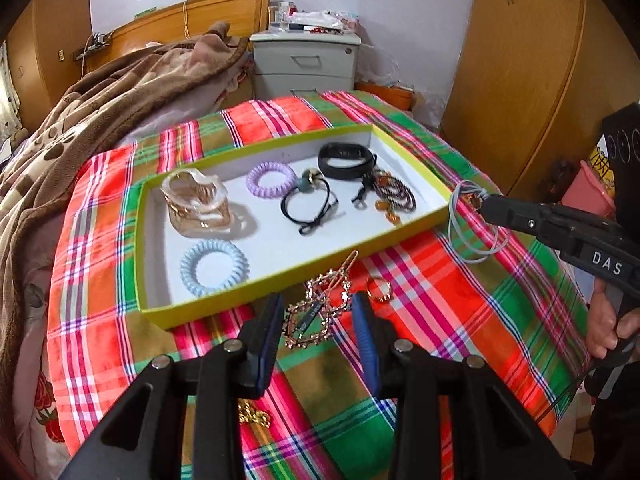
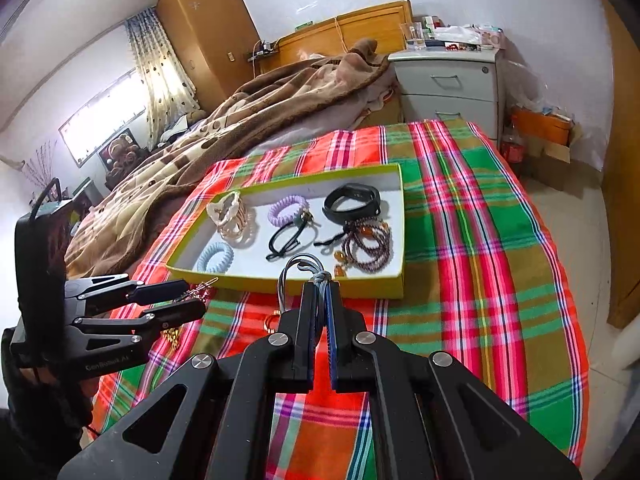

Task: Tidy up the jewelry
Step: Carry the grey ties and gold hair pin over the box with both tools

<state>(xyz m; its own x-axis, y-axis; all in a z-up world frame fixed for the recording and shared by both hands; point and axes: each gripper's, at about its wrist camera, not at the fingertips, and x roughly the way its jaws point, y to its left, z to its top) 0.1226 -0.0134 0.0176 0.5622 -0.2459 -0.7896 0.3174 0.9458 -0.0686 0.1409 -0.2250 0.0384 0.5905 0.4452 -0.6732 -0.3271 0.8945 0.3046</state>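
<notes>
A yellow-rimmed white tray (image 1: 416, 236) (image 2: 362, 289) on the plaid cloth holds a clear hair claw (image 1: 198, 206), purple coil tie (image 1: 272, 178), blue coil tie (image 1: 214, 266), black hair tie (image 1: 308, 204), black watch band (image 1: 346, 160) and beaded bracelets (image 1: 394, 196). My left gripper (image 1: 318, 308) is open, its fingers either side of a gold rhinestone hair clip (image 1: 316, 312) lying on the cloth. My right gripper (image 2: 322, 286) (image 1: 482, 204) is shut on grey hair ties (image 1: 474, 228) (image 2: 298, 270), held above the tray's near edge.
A gold ring (image 1: 379, 290) lies right of the clip and a gold chain (image 1: 254, 416) under my left gripper. A bed with a brown blanket (image 1: 100, 104) lies to the left. A grey drawer cabinet (image 1: 306, 64) stands behind the table. Wooden wardrobes stand on the right.
</notes>
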